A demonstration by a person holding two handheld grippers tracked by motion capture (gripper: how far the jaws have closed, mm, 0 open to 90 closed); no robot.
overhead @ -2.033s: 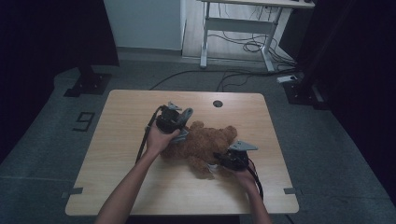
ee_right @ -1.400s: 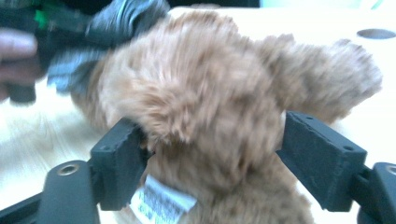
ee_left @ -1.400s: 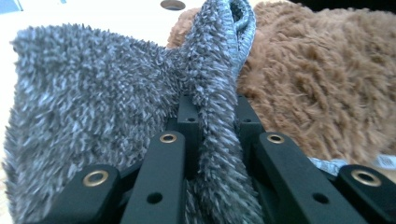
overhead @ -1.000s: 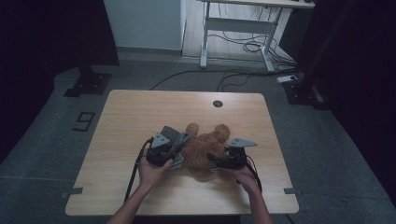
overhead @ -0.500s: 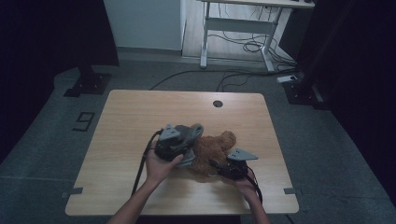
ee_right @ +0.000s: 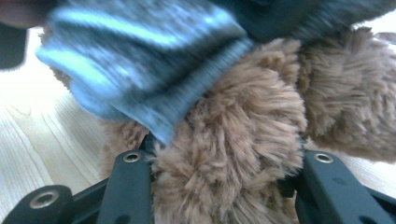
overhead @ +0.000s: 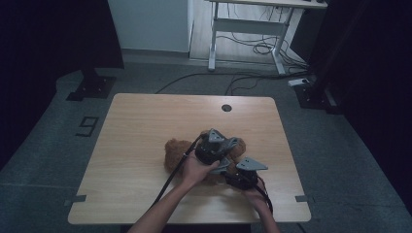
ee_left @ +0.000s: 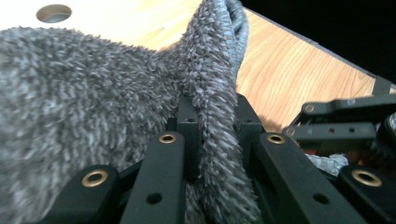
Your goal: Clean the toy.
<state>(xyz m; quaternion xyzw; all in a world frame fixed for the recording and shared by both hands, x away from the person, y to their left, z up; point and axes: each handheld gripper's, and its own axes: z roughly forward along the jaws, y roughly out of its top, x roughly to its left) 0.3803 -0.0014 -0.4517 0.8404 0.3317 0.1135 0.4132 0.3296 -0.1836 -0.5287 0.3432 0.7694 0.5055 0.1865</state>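
the left gripper [overhead: 228, 148] has crossed from the bear's [overhead: 177, 153] left side to over its middle, jaws clamped on a fold of grey cloth [ee_left: 84, 93], so dressing the bear looks underway. the right gripper [overhead: 232, 174] has just closed its jaws on a brown limb [ee_right: 233, 154]. the bear lies lower centre of the table [overhead: 145, 121], with open wood left and above; the near edge is close.

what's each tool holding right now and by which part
The left tool pinches a fold of the fuzzy grey cloth; the right tool clamps a furry limb of the brown plush bear.
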